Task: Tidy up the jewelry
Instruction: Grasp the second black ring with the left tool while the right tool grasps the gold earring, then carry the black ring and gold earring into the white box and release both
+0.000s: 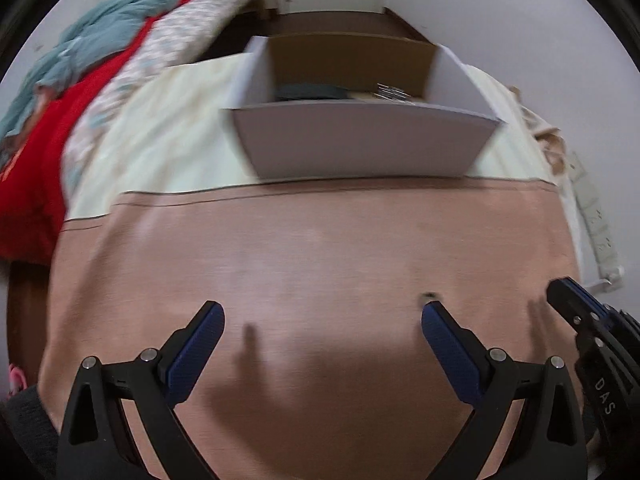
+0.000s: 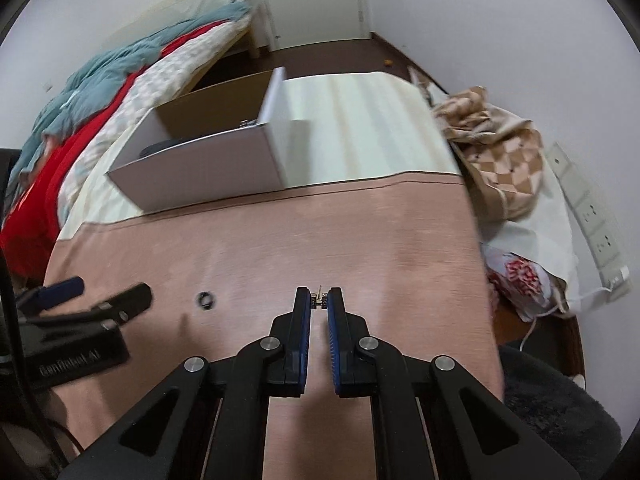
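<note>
My right gripper (image 2: 319,298) is shut on a small metal earring (image 2: 319,300), held just above the pink cloth. A small dark ring (image 2: 205,301) lies on the cloth to its left; it also shows blurred in the left wrist view (image 1: 430,295) by my right fingertip. My left gripper (image 1: 322,314) is open and empty over the pink cloth; it shows in the right wrist view (image 2: 100,294) left of the ring. A white open box (image 1: 360,140) with jewelry inside (image 1: 394,92) stands beyond, also in the right wrist view (image 2: 208,164).
A cream cloth (image 2: 360,128) covers the far table half. Bedding in red and teal (image 2: 80,100) lies left. A checked blanket (image 2: 496,152), a patterned bag (image 2: 520,276) and a power strip (image 2: 588,208) sit on the right.
</note>
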Motion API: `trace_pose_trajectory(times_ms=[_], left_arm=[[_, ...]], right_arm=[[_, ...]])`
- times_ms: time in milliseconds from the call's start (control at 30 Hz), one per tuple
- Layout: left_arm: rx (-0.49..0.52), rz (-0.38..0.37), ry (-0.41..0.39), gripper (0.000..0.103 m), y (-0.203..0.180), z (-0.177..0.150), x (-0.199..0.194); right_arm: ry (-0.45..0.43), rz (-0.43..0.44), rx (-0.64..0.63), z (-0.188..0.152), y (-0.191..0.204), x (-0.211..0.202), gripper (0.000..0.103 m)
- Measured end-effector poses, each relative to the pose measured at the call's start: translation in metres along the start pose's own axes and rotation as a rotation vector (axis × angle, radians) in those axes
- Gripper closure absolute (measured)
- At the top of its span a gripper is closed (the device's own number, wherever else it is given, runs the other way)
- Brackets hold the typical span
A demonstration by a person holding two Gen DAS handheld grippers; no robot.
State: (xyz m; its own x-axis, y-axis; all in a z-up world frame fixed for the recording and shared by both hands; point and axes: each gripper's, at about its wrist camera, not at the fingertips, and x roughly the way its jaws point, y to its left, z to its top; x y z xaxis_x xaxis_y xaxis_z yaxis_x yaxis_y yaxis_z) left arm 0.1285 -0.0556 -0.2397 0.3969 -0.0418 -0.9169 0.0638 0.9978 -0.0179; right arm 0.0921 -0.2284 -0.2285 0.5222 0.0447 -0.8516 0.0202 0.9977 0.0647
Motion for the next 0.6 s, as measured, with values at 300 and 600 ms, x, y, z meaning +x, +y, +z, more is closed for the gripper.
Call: trace_pose_trajectory(times_ms=[300, 600], left_arm=[[0.103, -0.03, 0.011, 0.049, -0.037, -0.002, 0.013], [0.13, -0.058, -0.015, 0.093, -0.035, -0.001, 0.008]], right_arm=[[-0.005, -0.021, 0.049, 0.001, -0.02, 0.003, 0.094], [-0.013, -0.031, 0.07, 0.003, -0.023, 0.004, 0.094]])
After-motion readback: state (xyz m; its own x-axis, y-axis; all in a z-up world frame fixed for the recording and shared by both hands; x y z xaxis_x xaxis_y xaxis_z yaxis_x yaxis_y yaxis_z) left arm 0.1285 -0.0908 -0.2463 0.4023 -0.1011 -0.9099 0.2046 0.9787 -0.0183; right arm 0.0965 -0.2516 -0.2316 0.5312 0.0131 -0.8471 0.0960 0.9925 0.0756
